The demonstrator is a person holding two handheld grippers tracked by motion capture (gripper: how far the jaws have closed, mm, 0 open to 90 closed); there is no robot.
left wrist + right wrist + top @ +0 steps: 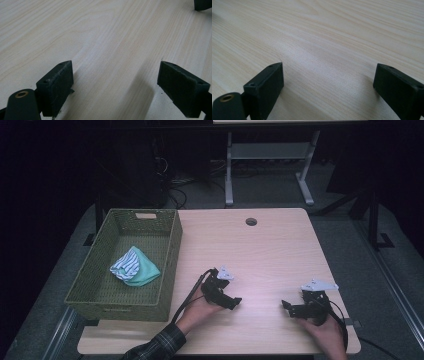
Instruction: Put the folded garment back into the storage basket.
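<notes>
A green woven basket (pixel 170 251) stands at the table's left side, with a striped white and teal cloth (pixel 134 267) lying inside it. My left gripper (pixel 237 301) rests low over the pale wood table (pixel 265 250), right of the basket, pointing right. Its jaws stand wide apart with bare wood between them (pixel 116 82). My right gripper (pixel 285 305) sits near the front right of the table, pointing left toward the other one. It is open too, with nothing between its pads (pixel 328 85).
A round cable hole (pixel 251 221) is at the table's far edge. Behind the table, on the dark floor, are the legs of another desk (pixel 229 175) and some cables. The other gripper's dark tip (pixel 202 4) shows at the top right of the left gripper view.
</notes>
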